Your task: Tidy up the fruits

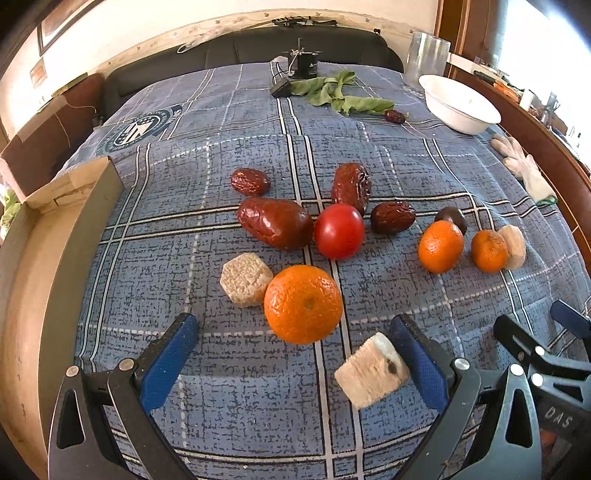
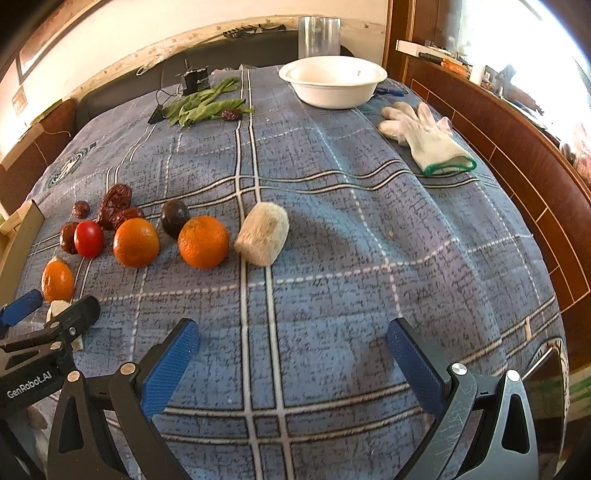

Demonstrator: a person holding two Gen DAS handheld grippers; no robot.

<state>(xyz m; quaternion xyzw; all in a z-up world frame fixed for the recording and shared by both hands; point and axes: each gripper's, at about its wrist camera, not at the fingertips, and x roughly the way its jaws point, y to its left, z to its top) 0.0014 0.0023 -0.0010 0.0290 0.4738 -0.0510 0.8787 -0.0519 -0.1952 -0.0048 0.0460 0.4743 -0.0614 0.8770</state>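
In the left wrist view my left gripper (image 1: pixel 293 354) is open and empty, just short of a large mandarin (image 1: pixel 303 304). A pale sugarcane chunk (image 1: pixel 371 374) lies by its right finger and another (image 1: pixel 245 278) left of the mandarin. Behind are a tomato (image 1: pixel 339 230), several red dates (image 1: pixel 275 222), two smaller mandarins (image 1: pixel 440 246) and a dark fruit (image 1: pixel 451 218). My right gripper (image 2: pixel 291 360) is open and empty over bare cloth; two mandarins (image 2: pixel 203 242), the tomato (image 2: pixel 88 239) and a sugarcane chunk (image 2: pixel 262 234) lie ahead-left. A white bowl (image 2: pixel 332 86) stands far back.
A blue plaid cloth (image 2: pixel 332 221) covers the table. A white glove (image 2: pixel 424 136) lies right, green leaves (image 2: pixel 201 107) and a lone date (image 2: pixel 231 115) at the back, with a black device (image 1: pixel 306 64) and a clear jar (image 2: pixel 319 35). A cardboard box (image 1: pixel 55 184) sits left.
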